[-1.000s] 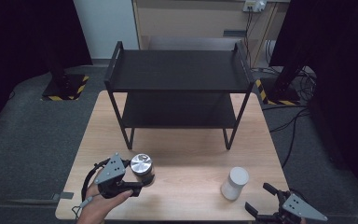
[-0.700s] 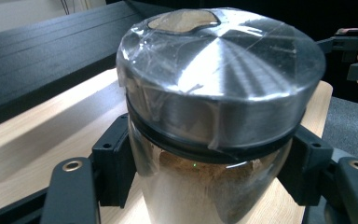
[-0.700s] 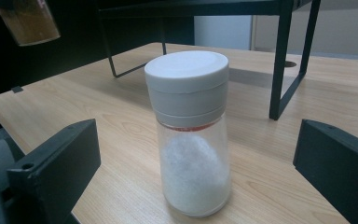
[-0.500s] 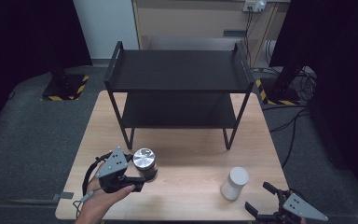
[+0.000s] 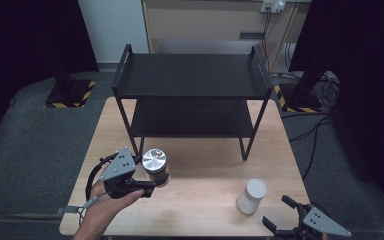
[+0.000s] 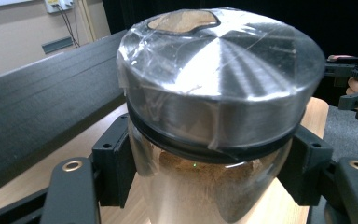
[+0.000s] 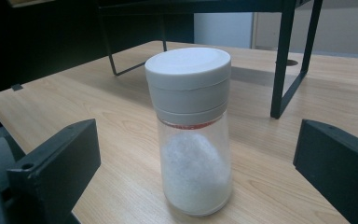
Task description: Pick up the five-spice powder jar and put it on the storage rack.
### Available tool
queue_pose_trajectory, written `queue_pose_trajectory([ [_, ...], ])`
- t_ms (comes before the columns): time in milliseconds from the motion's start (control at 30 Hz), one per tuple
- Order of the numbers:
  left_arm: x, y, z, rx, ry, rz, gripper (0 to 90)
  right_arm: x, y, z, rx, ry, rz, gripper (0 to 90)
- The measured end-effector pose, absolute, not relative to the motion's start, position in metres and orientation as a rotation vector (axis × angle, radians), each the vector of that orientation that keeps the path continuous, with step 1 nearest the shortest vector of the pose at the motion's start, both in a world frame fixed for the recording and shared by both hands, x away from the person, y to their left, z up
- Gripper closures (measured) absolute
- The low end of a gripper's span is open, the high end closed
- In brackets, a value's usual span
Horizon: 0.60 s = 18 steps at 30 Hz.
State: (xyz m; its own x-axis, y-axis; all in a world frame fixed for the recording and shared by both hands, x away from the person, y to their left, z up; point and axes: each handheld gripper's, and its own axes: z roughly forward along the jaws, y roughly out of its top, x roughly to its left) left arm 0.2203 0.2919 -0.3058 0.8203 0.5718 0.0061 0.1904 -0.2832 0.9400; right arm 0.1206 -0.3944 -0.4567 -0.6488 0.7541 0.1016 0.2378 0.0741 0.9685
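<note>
A glass jar with a shiny metal lid [image 5: 154, 161] [image 6: 219, 70] holds brown powder. My left gripper [image 5: 156, 179] [image 6: 209, 172] is shut on it just under the lid, and the jar hangs above the left front of the wooden table [image 5: 205, 165]. A clear shaker with a white cap [image 5: 251, 196] [image 7: 192, 130], part full of white grains, stands upright at the front right. My right gripper [image 5: 281, 215] [image 7: 196, 186] sits at the table's front right corner, open, its jaws apart on either side of the shaker and short of it.
A black two-tier metal rack [image 5: 192, 75] stands across the back half of the table; its front legs [image 5: 252, 130] come down near mid-table. Its upper and lower shelves are bare. Dark floor and cables [image 5: 325, 90] surround the table.
My left gripper has risen with the jar and drifted slightly right and toward the rack. The shaker and the right gripper have stayed put.
</note>
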Motion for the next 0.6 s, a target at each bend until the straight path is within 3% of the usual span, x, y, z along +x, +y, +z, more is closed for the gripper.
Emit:
queue_pose_trajectory([
  [600, 0.220, 0.291, -0.284, 1.846, 0.570, 0.436, 29.9, 0.122, -0.398, -0.456, 0.990, 1.917, 1.598, 1.1],
])
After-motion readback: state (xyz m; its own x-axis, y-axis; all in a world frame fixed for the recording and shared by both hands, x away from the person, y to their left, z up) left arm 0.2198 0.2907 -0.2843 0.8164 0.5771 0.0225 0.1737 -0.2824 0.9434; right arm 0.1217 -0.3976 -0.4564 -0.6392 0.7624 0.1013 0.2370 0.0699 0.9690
